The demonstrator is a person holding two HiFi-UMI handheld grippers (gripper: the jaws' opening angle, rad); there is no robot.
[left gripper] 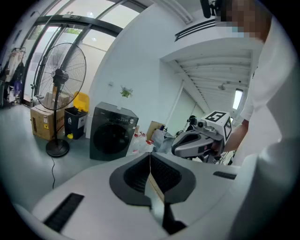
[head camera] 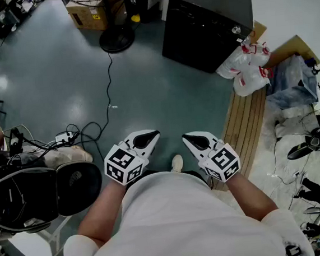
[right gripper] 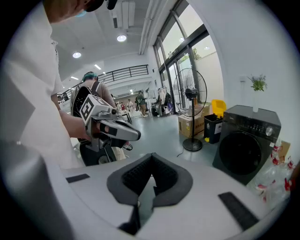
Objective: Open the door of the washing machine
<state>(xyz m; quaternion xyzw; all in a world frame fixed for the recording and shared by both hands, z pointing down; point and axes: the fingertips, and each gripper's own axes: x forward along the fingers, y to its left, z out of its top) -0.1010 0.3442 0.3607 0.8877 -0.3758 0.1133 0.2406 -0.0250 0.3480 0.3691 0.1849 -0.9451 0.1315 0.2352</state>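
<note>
Left tool [head camera: 150, 138], right tool [head camera: 192, 141] closed; washer [head camera: 206, 24] shut.

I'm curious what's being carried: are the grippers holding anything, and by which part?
Nothing is held. The left gripper and the right gripper both have their jaws shut and empty.

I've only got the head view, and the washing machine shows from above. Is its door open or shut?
Observer: Shut. The right gripper view faces the front of the washing machine, and its round door is closed.
Operator: Anything between the jaws?
Observer: No. The left hand-held gripper and the right hand-held gripper are both shut, empty.
Operator: That round base by the machine?
Observer: It carries a tall standing fan.
</note>
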